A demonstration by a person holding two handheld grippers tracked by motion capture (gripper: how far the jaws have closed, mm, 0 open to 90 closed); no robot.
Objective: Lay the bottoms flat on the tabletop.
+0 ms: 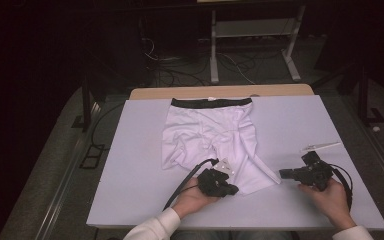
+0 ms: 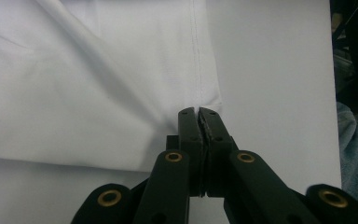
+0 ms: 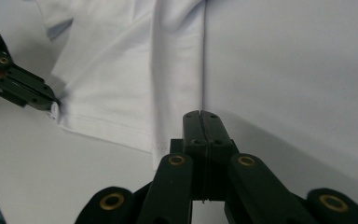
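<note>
White shorts (image 1: 205,135) with a black waistband (image 1: 211,102) lie flat on the pale table top (image 1: 130,165), waistband at the far side. My left gripper (image 1: 236,190) is at the near leg's left hem corner. Its jaws (image 2: 199,112) are shut with the corner of the white cloth (image 2: 98,70) pinched between the tips. The right gripper view shows the same hold (image 3: 53,103) from the side. My right gripper (image 1: 281,174) is at that leg's right corner. Its jaws (image 3: 200,114) are shut, and the side edge of the shorts (image 3: 121,70) runs down into the tips.
A thin white strip (image 1: 320,146) lies on the table to the right, just beyond the right gripper. The table's wooden back edge (image 1: 220,91) shows behind the waistband. A metal frame (image 1: 252,45) and cables stand on the dark floor beyond.
</note>
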